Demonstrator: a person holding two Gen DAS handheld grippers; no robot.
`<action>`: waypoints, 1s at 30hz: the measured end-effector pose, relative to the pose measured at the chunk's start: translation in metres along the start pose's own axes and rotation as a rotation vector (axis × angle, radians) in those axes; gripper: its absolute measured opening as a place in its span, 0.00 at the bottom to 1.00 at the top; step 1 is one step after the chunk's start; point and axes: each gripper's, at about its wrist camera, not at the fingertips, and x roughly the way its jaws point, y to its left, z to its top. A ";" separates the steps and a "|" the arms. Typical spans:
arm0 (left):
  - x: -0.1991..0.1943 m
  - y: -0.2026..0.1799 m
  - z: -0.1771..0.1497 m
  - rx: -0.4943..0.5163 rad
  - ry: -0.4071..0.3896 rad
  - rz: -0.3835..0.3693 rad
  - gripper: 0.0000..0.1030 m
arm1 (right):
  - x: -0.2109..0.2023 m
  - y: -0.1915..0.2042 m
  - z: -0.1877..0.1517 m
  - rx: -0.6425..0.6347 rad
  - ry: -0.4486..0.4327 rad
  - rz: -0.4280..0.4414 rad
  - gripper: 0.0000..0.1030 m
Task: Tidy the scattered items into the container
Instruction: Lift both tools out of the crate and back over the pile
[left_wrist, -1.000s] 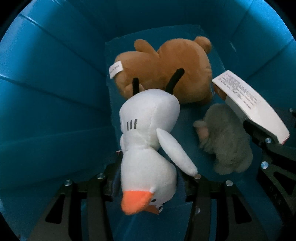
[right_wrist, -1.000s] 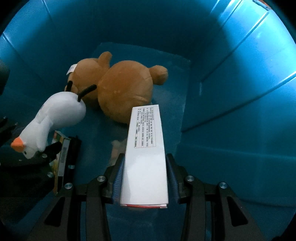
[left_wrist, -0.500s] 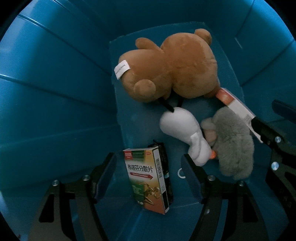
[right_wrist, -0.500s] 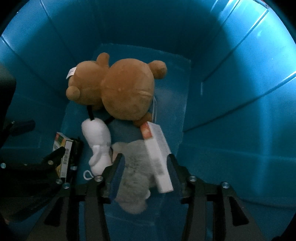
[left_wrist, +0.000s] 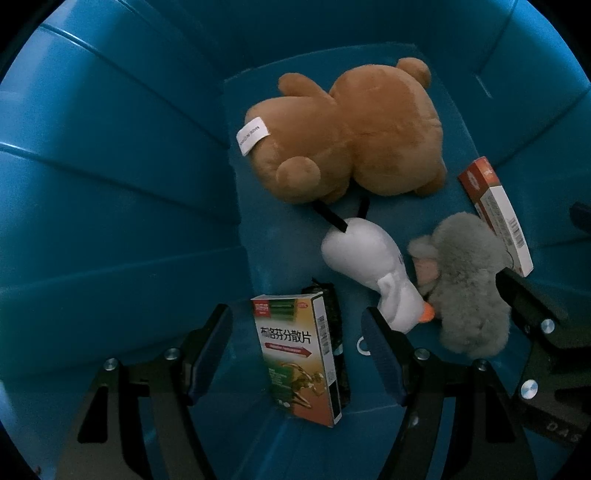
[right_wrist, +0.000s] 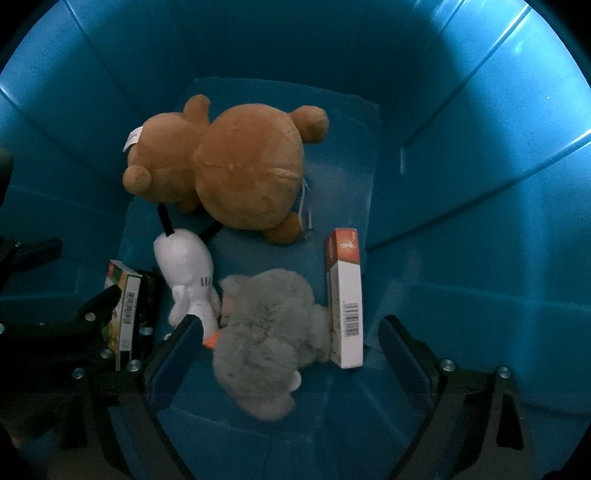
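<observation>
Everything is contained in the bin (right_wrist: 461, 184). Seen from the right gripper (right_wrist: 290, 354), the teddy bear (right_wrist: 236, 173) is laid farthest ahead. The goose toy (right_wrist: 186, 269) is found nearer and to the left, its legs touching the bear. The furry toy (right_wrist: 266, 328) is lodged between the jaws, the long carton (right_wrist: 345, 299) against its right side. The medicine box (left_wrist: 299, 354) is propped (leaning) between the left gripper's (left_wrist: 295, 350) jaws.

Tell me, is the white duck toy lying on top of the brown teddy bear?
No, the white duck toy lies on the blue bin's floor below the brown teddy bear, its beak against the grey plush.
</observation>
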 end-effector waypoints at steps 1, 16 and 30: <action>-0.001 0.000 0.000 0.000 -0.004 0.007 0.69 | 0.000 0.000 0.000 -0.003 0.003 0.001 0.95; -0.110 0.034 -0.030 -0.051 -0.255 -0.134 0.70 | -0.112 -0.001 -0.024 -0.010 -0.189 0.119 1.00; -0.226 0.075 -0.138 -0.076 -0.645 -0.211 0.80 | -0.213 0.029 -0.107 -0.054 -0.472 0.230 1.00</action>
